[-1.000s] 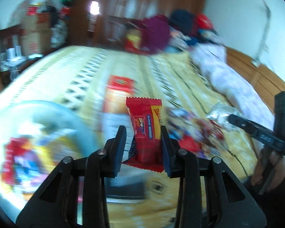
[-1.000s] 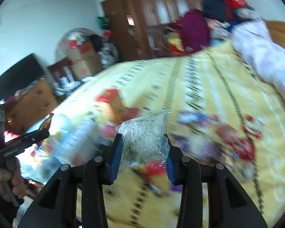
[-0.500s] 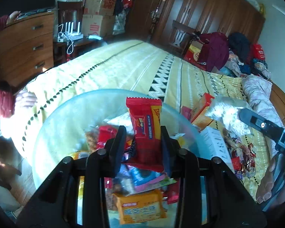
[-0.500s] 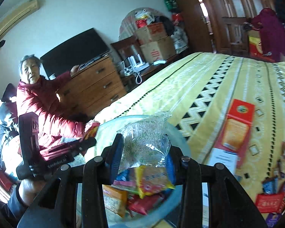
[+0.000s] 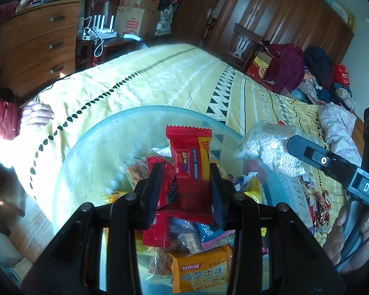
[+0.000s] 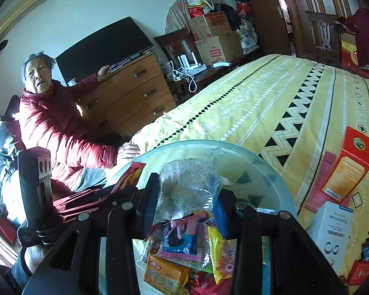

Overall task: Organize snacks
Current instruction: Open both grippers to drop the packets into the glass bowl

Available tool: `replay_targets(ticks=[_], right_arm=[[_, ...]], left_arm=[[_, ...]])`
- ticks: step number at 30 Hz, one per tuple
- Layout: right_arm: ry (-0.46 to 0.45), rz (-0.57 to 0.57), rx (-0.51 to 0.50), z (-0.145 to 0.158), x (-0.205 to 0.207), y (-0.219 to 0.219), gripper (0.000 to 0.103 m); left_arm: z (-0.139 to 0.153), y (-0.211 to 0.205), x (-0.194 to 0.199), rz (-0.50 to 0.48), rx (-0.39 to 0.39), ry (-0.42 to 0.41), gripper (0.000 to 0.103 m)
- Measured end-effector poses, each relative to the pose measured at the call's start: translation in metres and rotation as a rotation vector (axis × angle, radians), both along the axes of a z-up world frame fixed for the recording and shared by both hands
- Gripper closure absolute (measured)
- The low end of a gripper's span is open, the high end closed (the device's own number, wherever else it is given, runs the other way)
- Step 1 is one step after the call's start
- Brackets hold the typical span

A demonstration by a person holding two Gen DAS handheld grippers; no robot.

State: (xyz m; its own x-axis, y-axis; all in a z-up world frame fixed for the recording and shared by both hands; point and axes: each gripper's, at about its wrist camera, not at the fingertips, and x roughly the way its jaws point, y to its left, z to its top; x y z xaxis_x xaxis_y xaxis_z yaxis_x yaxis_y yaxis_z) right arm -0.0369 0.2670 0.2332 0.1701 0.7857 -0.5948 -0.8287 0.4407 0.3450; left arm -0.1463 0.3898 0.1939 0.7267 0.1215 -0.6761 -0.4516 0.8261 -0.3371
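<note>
My left gripper (image 5: pixel 185 184) is shut on a red and yellow snack packet (image 5: pixel 189 157) and holds it upright over a clear glass bowl (image 5: pixel 91 152) that holds several snack packets. My right gripper (image 6: pixel 185 196) is shut on a clear bag of pale grain snack (image 6: pixel 184 186), also over the bowl (image 6: pixel 265 167). That bag also shows in the left wrist view (image 5: pixel 268 147), at the bowl's right rim. An orange biscuit pack (image 5: pixel 201 272) lies in the bowl.
The bowl sits on a yellow patterned bedspread (image 6: pixel 270 103). An orange-red box (image 6: pixel 344 167), a white box (image 6: pixel 332 226) and loose snacks (image 5: pixel 317 201) lie to its right. A person in a red jacket (image 6: pixel 54 127) sits left, by a wooden dresser (image 5: pixel 32 44).
Both grippers swung left from the snack pile to above the bowl, each still holding its packet. In the last half second they came slightly closer over the bowl.
</note>
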Motion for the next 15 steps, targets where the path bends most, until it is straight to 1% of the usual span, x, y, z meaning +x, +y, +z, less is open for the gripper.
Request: replay_targets(ticks=[1,3,4,5,7,10,15], right_arm=[[0.003,0.011,-0.002,-0.001,-0.001,0.004,0.054],[-0.004,0.024,-0.001,0.000,-0.006,0.007,0.040],[-0.013,0.022,-0.001,0.000,-0.008,0.006,0.038],[-0.025,0.018,0.002,0.001,-0.011,0.004,0.036],[-0.028,0.017,0.005,0.002,-0.015,-0.001,0.035],[-0.015,0.003,0.016,0.000,-0.020,-0.018,0.033],[0.004,-0.044,-0.001,-0.017,-0.030,-0.065,0.032]], left_arm=[[-0.001,0.002,0.000,0.005,-0.006,0.006,0.062],[-0.004,0.005,-0.002,0.018,-0.018,0.017,0.051],[-0.005,0.007,-0.003,0.025,-0.021,0.018,0.043],[-0.005,0.007,-0.005,0.034,-0.021,0.017,0.037],[-0.004,0.007,-0.008,0.050,-0.017,0.010,0.033],[-0.002,0.002,-0.010,0.043,-0.004,0.004,0.032],[0.005,-0.022,-0.010,-0.014,0.067,-0.005,0.032]])
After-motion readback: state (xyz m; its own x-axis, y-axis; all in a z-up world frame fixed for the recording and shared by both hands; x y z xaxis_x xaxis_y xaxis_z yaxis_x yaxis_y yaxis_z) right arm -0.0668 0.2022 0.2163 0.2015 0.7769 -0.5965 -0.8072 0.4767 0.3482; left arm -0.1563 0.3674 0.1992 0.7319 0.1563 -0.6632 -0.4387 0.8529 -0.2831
